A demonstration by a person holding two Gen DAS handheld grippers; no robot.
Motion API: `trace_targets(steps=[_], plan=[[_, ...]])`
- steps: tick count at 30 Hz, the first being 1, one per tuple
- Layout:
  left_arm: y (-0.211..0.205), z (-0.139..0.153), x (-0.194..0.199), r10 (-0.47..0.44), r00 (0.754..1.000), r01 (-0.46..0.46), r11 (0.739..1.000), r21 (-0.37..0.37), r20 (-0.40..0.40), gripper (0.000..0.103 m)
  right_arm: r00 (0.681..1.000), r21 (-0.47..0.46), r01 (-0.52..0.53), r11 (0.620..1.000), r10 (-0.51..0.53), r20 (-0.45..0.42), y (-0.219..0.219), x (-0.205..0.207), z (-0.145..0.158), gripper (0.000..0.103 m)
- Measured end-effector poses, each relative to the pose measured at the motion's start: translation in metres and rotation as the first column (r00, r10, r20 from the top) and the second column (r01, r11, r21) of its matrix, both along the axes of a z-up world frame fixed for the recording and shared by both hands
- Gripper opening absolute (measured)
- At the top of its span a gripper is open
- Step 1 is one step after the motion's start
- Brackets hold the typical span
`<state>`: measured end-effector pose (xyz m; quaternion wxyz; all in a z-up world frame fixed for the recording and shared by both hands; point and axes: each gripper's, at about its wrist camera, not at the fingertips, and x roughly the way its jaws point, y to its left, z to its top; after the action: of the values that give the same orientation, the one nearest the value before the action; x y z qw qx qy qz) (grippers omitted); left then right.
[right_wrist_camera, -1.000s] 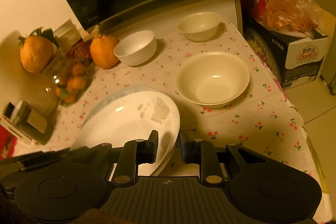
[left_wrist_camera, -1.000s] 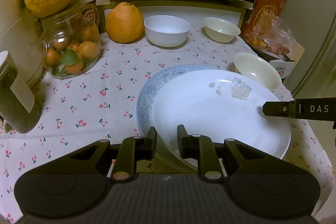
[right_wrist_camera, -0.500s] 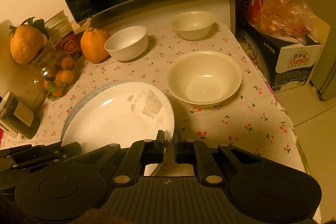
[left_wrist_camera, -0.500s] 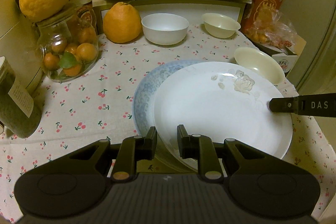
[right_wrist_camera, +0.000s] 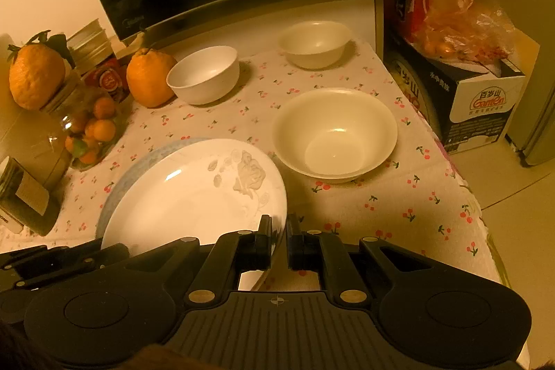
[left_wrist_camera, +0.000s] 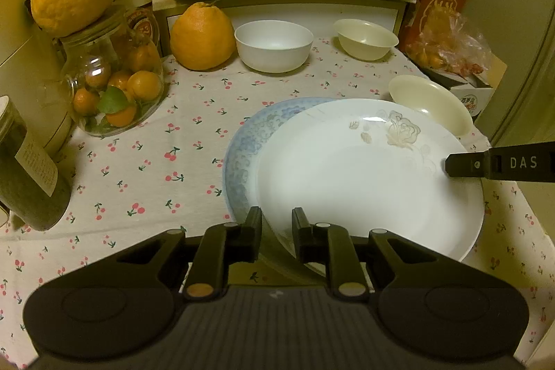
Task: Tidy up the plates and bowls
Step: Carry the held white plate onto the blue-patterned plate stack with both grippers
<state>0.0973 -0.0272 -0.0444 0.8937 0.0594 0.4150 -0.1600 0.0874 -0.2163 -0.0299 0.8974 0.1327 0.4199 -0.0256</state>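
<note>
On the cherry-print tablecloth (left_wrist_camera: 145, 162), two plates are being stacked, three bowls waiting behind.

The white plate (left_wrist_camera: 347, 175), resting off-centre on the blue-rimmed plate (left_wrist_camera: 242, 141), is pinched at its right rim by the right gripper (right_wrist_camera: 279, 240), jaws nearly together; the near rims are clasped by the left gripper (left_wrist_camera: 276, 231), jaws narrowly apart. Probably the upper plate should be slid left until centred, both rims kept level. Counted: two plates; large cream bowl (right_wrist_camera: 334, 134), white bowl (left_wrist_camera: 274, 45), small cream bowl (left_wrist_camera: 366, 39).
</note>
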Motion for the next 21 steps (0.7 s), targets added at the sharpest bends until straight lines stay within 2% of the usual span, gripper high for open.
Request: trace_targets(steps=[18, 21], plan=[[0.0027, 0.0066, -0.0046, -0.007, 0.999, 0.006, 1.000, 0.022, 0.034, 0.017, 1.000, -0.017, 0.020, 1.000, -0.020, -0.016, 0.0069, 0.0061, -0.0023, 0.009], [0.0032, 0.0073, -0.0059, 0.008, 0.999, -0.012, 0.998, 0.061, 0.054, 0.018, 1.000, -0.012, 0.005, 1.000, -0.006, -0.018, 0.0101, 0.0072, -0.0028, 0.009]])
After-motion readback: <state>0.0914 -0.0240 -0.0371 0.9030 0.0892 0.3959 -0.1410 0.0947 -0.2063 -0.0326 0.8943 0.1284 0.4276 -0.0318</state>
